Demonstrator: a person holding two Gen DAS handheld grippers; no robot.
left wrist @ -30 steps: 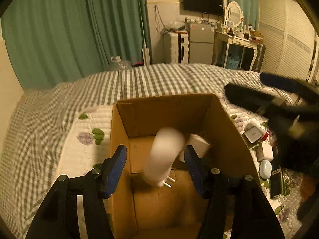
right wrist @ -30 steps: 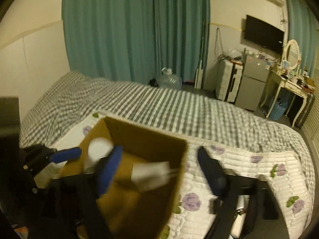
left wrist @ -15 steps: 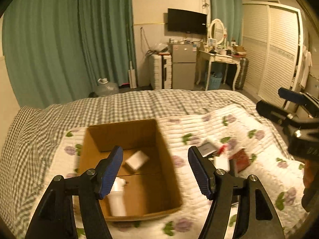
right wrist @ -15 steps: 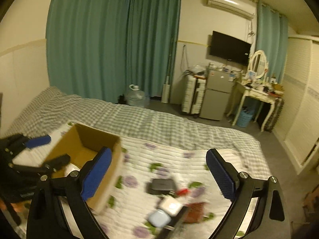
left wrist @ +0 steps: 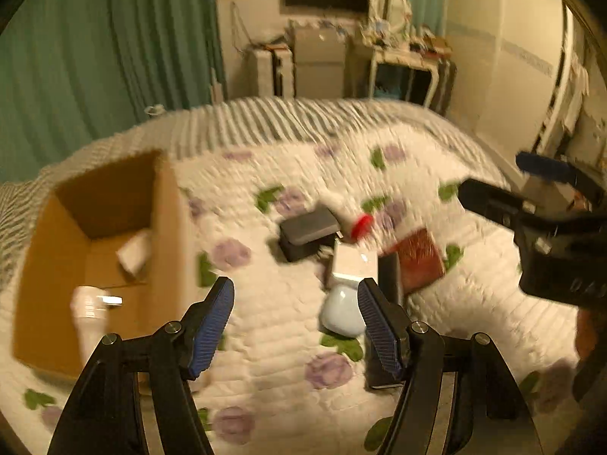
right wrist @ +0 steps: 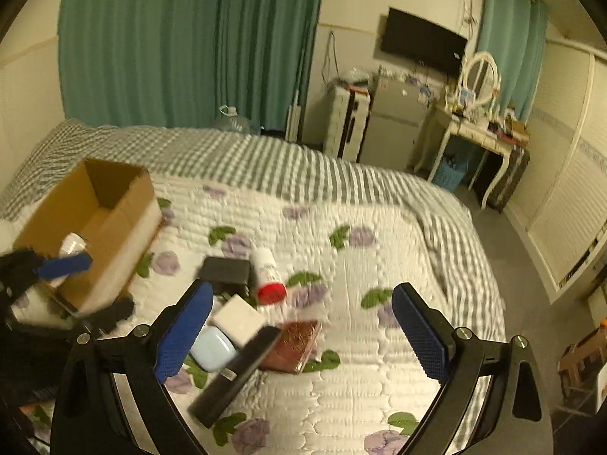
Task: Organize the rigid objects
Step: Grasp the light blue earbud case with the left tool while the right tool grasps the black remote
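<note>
Both our tools are released and carry nothing: the left tool [left wrist: 296, 318] hangs over the quilt [left wrist: 273, 345] with the pale blue case [left wrist: 341, 313] just inside its right finger, and the right tool [right wrist: 299, 326] is spread wide above the same pile. The things still to sort lie close together at the middle of the bed: a black box [right wrist: 224, 270], a white bottle with a red cap [right wrist: 270, 276], a white block [right wrist: 237, 318], a dark red wallet [right wrist: 294, 345] and a long black bar [right wrist: 237, 371]. The cardboard box [left wrist: 95, 258] waits at 9 o'clock.

We think the danger is the crowding. A finger coming down may push a neighbour away or pinch two things together, and the smooth case may slip.

The left view looks into the cardboard box and shows a white bottle [left wrist: 89, 318] and a white block [left wrist: 132, 252] inside. The right view shows the pile sharply and the whole black bar.
</note>
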